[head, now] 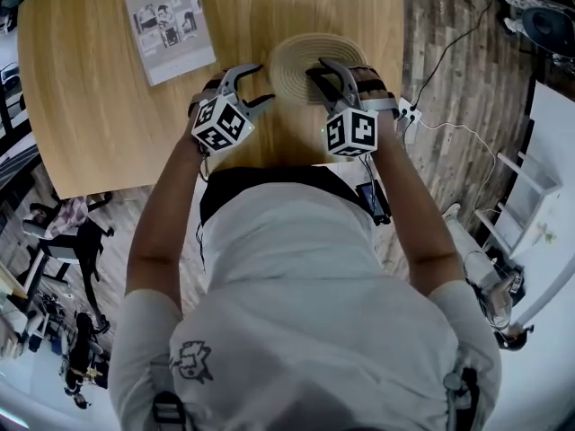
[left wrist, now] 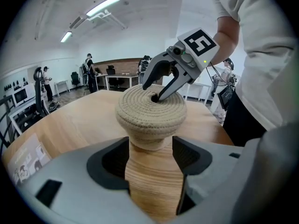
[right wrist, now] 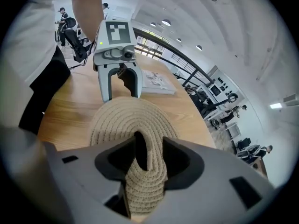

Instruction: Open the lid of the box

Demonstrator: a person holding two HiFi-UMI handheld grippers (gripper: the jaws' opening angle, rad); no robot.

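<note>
My right claw spread, straddling the woven lid's loop handle, gap showing on its left | my left claw spread wide, empty, facing the rope box at frame centre | head view: box upper centre on wooden table, booklet upper left

The box is sitting on the table, a booklet lying behind-left, the left tool beside it, the right tool reaching over it.
</note>
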